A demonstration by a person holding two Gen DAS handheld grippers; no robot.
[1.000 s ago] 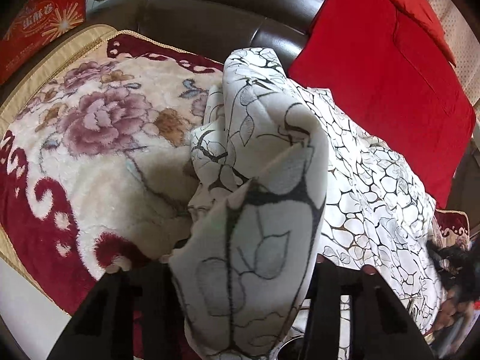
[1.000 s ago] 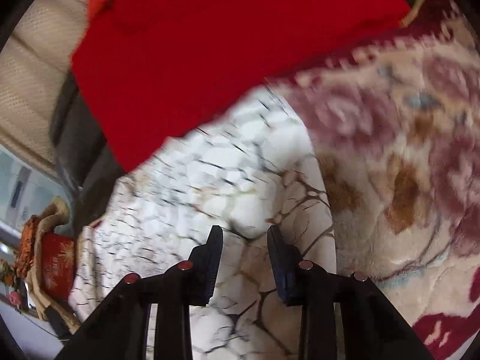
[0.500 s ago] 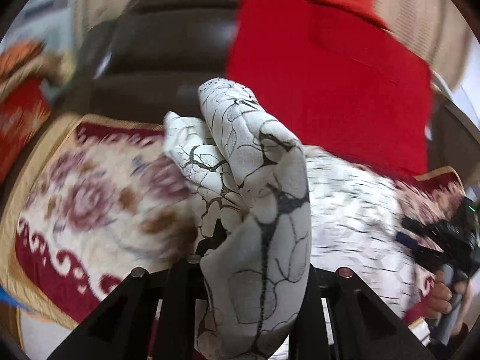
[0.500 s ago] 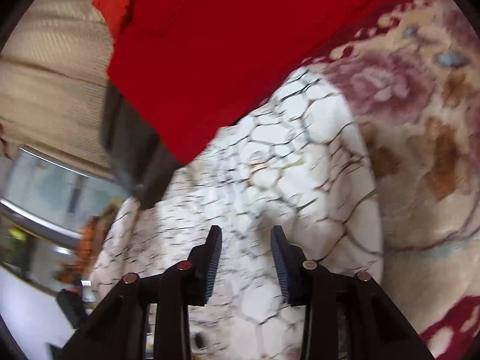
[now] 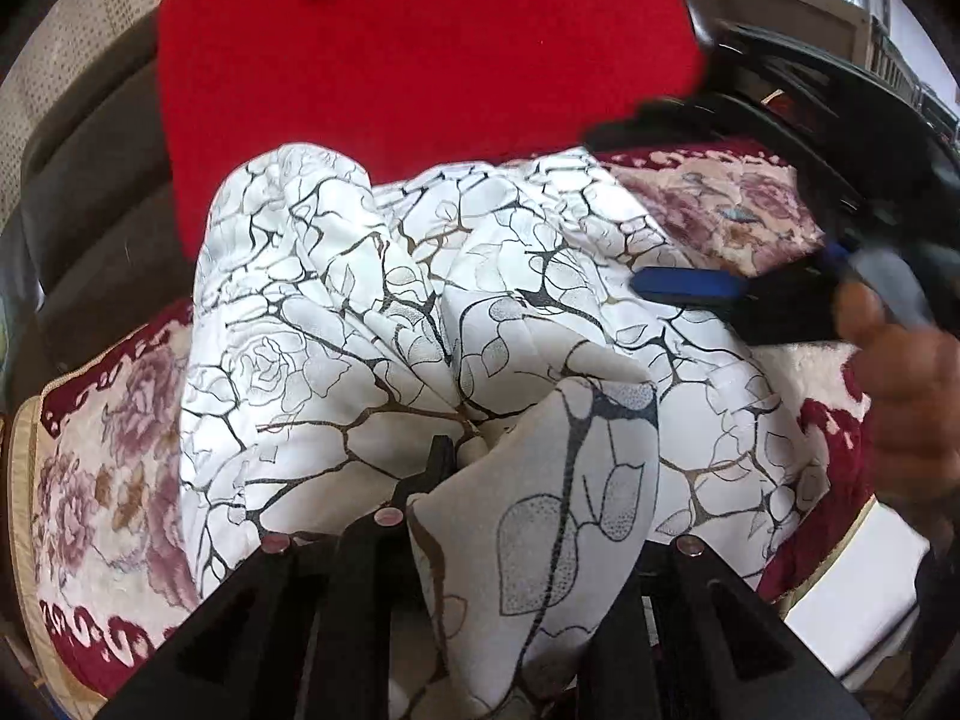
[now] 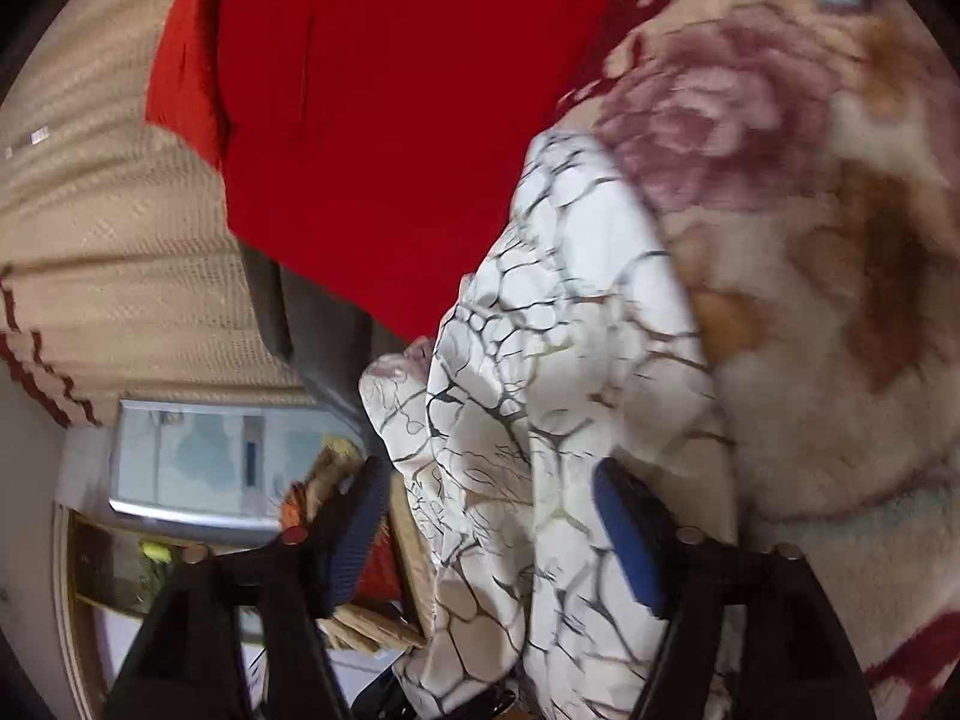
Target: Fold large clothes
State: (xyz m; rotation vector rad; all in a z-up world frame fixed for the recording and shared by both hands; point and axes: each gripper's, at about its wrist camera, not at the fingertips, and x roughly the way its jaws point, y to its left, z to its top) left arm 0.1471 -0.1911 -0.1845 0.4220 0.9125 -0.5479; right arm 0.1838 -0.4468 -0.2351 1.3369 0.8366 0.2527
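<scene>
- Floral plush blanket (image 5: 90, 480), cream with maroon border, covers the sofa seat; it shows at the far left and again at the right of the left wrist view.
- White garment (image 5: 336, 324) with black branch-and-leaf print lies bunched on the blanket, its far edge against the red cushion (image 5: 420, 60) propped on the dark sofa back (image 5: 90, 180).
- Left gripper (image 5: 480, 468): closed on a gathered fold of the white garment, which rises in a hump over the jaws; only one finger is visible.
- Right gripper (image 6: 486, 540): jaws have just been opening and stand wide apart; the garment's edge lies between the blue pads (image 6: 630, 546), with no pad seen pressing it.
- The person's hand (image 5: 906, 396) holds that gripper at the right edge.
</scene>
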